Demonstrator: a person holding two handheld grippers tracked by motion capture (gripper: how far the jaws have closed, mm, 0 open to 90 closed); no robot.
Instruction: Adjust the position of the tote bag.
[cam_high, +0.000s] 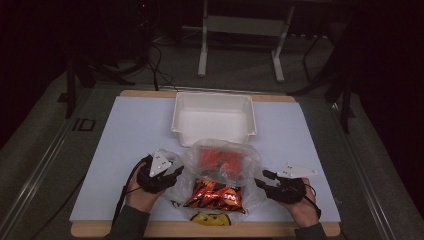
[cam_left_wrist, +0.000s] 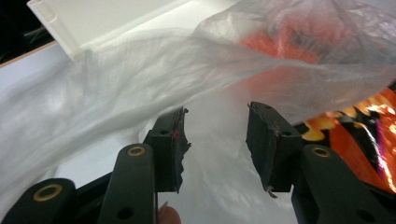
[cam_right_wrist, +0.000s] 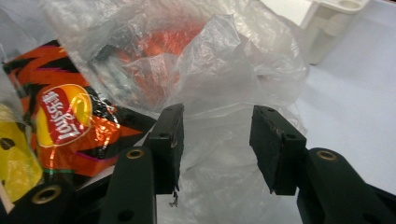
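A clear plastic bag (cam_high: 222, 172) holding orange snack packets (cam_high: 216, 194) is seen lying at the near edge of the white surface (cam_high: 130, 145), just in front of an empty white bin (cam_high: 214, 117). The left claw (cam_high: 172, 172) is set at the bag's left side and the right claw (cam_high: 261, 184) at its right; both are shown with jaws parted, thin film lying between the pads but nothing pinched. For the step in hand, judged to be a fresh hold on the bag, a gathered fold of film should be taken deep between the pads, and the packets left unclamped.
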